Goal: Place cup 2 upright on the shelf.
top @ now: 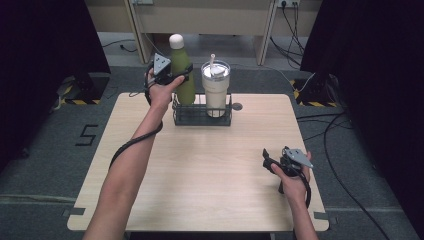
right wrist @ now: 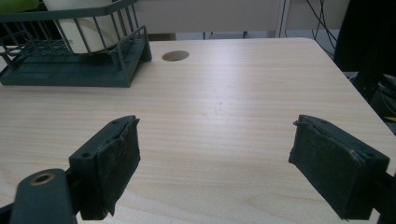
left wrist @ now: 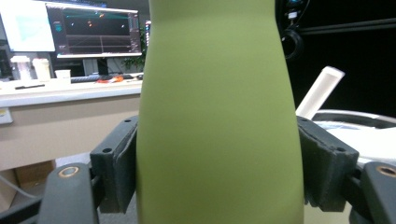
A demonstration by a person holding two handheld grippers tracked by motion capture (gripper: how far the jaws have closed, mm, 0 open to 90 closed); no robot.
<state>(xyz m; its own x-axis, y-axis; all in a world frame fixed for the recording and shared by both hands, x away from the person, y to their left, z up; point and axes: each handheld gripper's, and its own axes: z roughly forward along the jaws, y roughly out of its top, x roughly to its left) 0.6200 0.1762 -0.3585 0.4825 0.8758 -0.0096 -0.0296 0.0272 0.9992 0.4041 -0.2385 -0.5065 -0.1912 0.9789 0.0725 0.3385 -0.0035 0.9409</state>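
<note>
Green bottle [top: 186, 75] with white cap [top: 176, 41] standing upright in the left end of the dark wire basket [top: 202, 116], being clamped at mid-body by the left tongs [top: 176, 76]. In the left gripper view, black pads [left wrist: 125, 163] pressing against both sides of the matte green body [left wrist: 217, 116], bottle rising straight up between them. Sitting beside the bottle, in the right end of the same basket: a cream tumbler [top: 216, 90] with a clear lid and a white straw [top: 212, 62] leaning out of the top; contents of the tumbler impossible to tell. Straw [left wrist: 320, 91] and lid rim also showing just to the right of the bottle in the left gripper view. Basket resting near the far edge of the light wooden tabletop [top: 210, 170], close to a round hole [top: 237, 106] in the surface.

Right tongs [top: 272, 162] hovering low over the near right part of the tabletop, well apart from the basket, standing apart with nothing between them. In the right gripper view, bare wood lying between the two pads [right wrist: 122, 163], with the basket [right wrist: 74, 70] and the tumbler's base [right wrist: 86, 32] at the upper left.
</note>
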